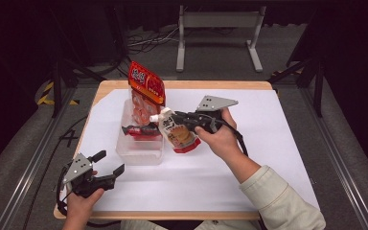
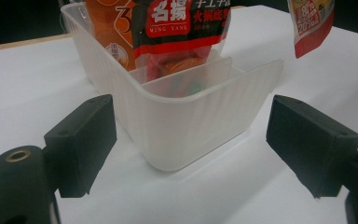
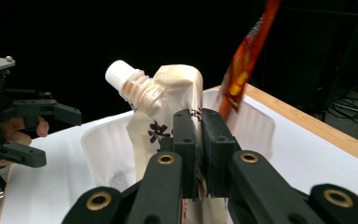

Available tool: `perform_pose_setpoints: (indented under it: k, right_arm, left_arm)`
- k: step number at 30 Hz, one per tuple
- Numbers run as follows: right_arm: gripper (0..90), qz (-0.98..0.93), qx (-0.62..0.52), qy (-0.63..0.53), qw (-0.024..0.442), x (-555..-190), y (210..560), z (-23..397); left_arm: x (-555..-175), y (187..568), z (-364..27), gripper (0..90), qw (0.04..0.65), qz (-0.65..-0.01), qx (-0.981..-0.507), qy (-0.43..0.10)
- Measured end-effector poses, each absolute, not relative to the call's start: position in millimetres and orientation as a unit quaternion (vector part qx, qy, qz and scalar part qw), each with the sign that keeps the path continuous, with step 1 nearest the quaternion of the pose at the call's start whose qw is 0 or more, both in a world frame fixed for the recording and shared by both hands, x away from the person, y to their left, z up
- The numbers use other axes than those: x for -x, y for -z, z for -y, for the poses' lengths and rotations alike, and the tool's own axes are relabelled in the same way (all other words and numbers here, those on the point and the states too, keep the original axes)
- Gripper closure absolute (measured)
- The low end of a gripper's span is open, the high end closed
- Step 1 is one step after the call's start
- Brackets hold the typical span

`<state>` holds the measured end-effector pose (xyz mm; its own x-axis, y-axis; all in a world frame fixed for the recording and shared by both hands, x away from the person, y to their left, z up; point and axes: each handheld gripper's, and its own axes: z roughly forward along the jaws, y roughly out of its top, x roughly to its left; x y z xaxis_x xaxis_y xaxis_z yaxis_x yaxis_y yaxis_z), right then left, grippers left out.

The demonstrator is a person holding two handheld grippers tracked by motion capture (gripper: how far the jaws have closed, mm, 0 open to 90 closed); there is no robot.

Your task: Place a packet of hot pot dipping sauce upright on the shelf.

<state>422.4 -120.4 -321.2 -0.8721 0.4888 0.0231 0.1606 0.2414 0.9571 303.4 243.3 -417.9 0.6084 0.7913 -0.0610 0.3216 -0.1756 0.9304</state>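
Observation:
A cream spouted pouch [image 1: 177, 132] with a white cap and red bottom edge hangs in the air just right of the clear plastic bin [image 1: 124, 153]. My right gripper [image 1: 184, 119] is shut on the pouch; in the right gripper view its jaws pinch the pouch [image 3: 168, 107] below the spout. My left gripper [image 1: 109, 163] stands open near the table's front left corner, with nothing between its fingers [image 2: 81, 140]. It faces the near corner of the bin [image 2: 186, 121], a short way off. Inside the bin stand a red snack bag [image 1: 146, 84] and a dark red packet [image 1: 141, 131].
White paper [image 1: 268, 143] covers most of the wooden table. The bin has an inner divider [image 2: 214, 70]. A grey metal stand [image 1: 218, 33] and cables lie on the floor beyond the table's far edge.

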Motion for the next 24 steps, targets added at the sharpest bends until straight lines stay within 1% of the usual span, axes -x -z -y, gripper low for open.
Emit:
perform_pose_setpoints:
  k: [10, 20, 24]
  right_arm:
    - [85.8, -0.773, -0.198, -0.586, 0.138, -420, 322, 93]
    - [85.8, -0.767, -0.191, -0.594, 0.151, -419, 324, 77]
    - [85.8, -0.766, -0.189, -0.597, 0.146, -418, 325, 72]
  left_arm:
    - [-302, 418, -245, 16.7, 0.518, -0.382, -0.73, -0.229]
    - [-303, 418, -244, 16.7, 0.518, -0.38, -0.731, -0.227]
    - [-303, 418, -244, 16.7, 0.519, -0.379, -0.731, -0.228]
